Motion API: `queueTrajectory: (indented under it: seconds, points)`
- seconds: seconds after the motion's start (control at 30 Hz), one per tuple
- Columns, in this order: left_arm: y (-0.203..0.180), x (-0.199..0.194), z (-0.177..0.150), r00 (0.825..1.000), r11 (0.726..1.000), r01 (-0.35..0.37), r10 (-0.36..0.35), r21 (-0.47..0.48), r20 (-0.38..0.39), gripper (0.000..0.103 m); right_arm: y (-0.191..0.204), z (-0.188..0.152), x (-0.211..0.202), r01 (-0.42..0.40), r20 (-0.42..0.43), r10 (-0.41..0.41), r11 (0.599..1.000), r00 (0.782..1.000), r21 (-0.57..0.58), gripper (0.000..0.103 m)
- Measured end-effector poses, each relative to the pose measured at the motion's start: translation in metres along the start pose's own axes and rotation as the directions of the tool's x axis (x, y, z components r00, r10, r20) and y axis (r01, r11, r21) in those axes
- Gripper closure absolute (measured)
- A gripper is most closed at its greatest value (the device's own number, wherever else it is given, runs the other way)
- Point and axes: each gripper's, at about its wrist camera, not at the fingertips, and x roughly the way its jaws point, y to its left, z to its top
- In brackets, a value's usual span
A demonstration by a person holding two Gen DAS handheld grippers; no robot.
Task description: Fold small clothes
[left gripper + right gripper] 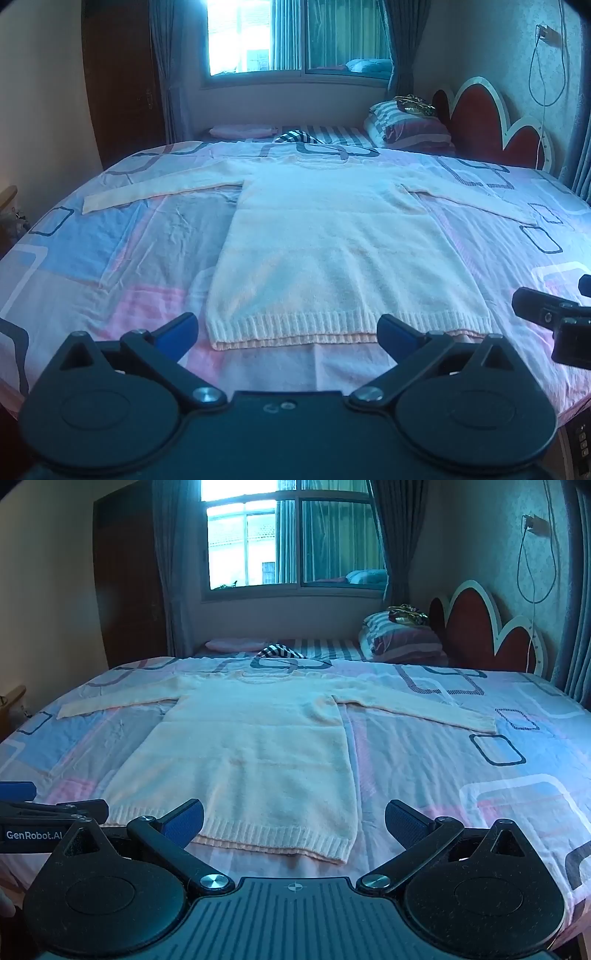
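A cream knitted sweater (332,243) lies flat on the bed, both sleeves spread out sideways and its ribbed hem nearest me. My left gripper (287,330) hovers just short of the hem, jaws wide open, nothing between them. In the right wrist view the same sweater (255,753) lies ahead and slightly left. My right gripper (294,821) is open above the hem's right corner and holds nothing. The right gripper's fingers (546,310) show at the right edge of the left wrist view. A blue pad of the left gripper's fingers (16,790) shows at the left edge of the right wrist view.
The bed sheet (122,258) is pink and blue with square patterns. Striped pillows (406,129) and a folded striped cloth (295,137) lie at the far side by a red headboard (491,125). A window with curtains is behind. A wooden wardrobe (118,81) stands far left.
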Motion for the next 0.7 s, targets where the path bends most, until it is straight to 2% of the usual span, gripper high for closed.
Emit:
queueTrajectory:
  seconds: [0.7]
  points:
    - [-0.0002,0.0001,0.0015,1.0,1.0,0.002,-0.002,0.01,0.002,0.001,-0.0001,0.0014,-0.0038,0.011,0.002,-0.011,1.0,1.0,0.007,0.0]
